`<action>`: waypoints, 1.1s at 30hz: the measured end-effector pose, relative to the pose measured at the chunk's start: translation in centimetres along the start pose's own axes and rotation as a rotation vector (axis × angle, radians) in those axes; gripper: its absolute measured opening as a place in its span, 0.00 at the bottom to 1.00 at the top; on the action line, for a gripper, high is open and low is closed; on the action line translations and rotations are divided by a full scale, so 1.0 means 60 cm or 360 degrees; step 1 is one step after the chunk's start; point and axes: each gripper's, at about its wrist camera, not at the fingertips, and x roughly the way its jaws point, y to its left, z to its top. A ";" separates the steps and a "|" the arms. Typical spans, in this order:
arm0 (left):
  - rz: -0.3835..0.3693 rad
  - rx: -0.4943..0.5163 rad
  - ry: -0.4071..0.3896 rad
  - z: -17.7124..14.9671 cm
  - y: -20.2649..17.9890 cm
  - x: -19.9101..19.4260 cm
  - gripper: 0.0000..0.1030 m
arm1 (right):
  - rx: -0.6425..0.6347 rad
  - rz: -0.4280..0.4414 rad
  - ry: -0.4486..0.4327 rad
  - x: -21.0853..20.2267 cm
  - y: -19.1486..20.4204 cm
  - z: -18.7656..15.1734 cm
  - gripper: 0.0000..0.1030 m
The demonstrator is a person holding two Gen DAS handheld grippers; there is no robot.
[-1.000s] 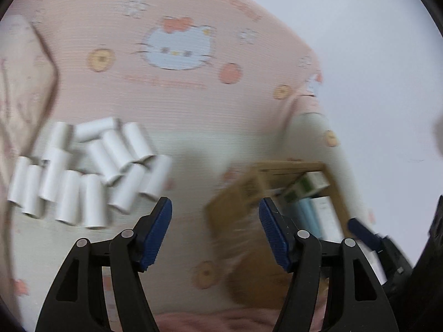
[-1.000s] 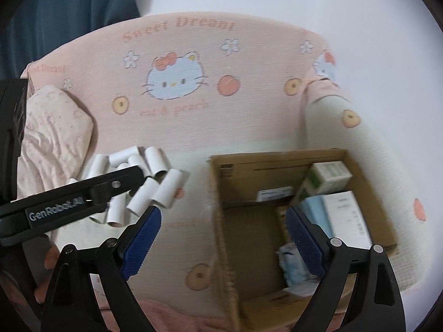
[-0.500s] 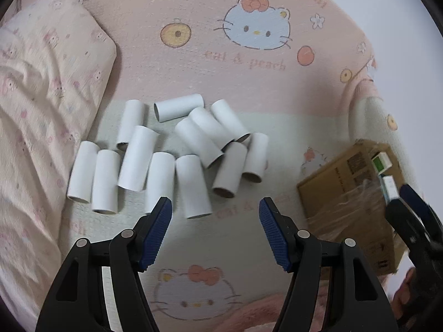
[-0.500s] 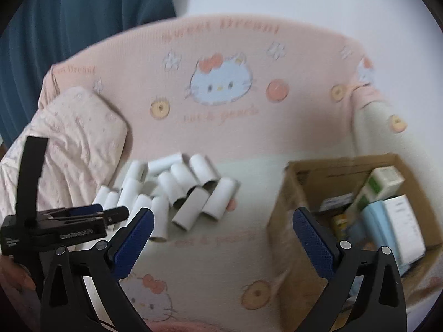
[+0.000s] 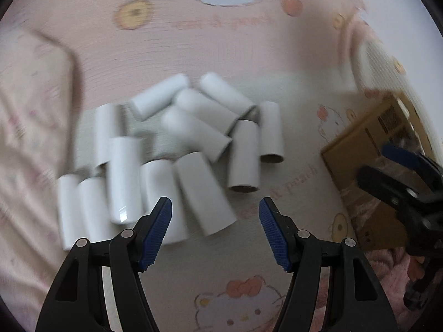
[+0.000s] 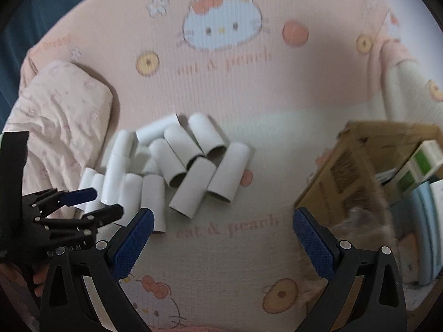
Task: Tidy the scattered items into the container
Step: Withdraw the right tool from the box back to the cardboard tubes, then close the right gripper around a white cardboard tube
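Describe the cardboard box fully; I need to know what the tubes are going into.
The box is brown corrugated cardboard with dark printed markings on its side. It sits open-topped on the bed sheet, to the right of the white tubes and apart from them. Inside stand small white-and-green cartons and pale blue packs, partly cut off by the frame edge. No gripper touches it.

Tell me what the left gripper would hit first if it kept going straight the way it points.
Probably the nearest white tube, lying just ahead between the open left gripper fingers. Blur leaves depth unclear; it might meet the bedsheet first.
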 end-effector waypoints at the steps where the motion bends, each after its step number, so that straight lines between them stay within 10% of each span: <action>1: 0.0000 0.0037 0.0008 0.001 -0.007 0.011 0.67 | 0.0022 -0.0001 0.0015 0.011 -0.003 0.002 0.97; 8: 0.0014 0.0153 0.0056 0.011 -0.019 0.079 0.67 | -0.0040 -0.0130 0.0056 0.068 -0.003 0.014 0.97; 14: -0.0101 0.0169 -0.0030 0.019 -0.027 0.085 0.67 | 0.0126 0.0074 0.0137 0.111 -0.025 0.030 0.95; 16: -0.0105 0.0215 0.0005 0.024 -0.035 0.097 0.67 | 0.0273 0.0212 0.0140 0.117 -0.046 0.033 0.73; 21: -0.0064 0.0171 0.0028 0.032 -0.037 0.131 0.66 | 0.0522 0.0297 0.0255 0.160 -0.083 0.037 0.56; 33: -0.0043 -0.0080 0.0134 0.035 -0.025 0.166 0.46 | 0.0522 0.0321 0.0361 0.235 -0.067 0.055 0.56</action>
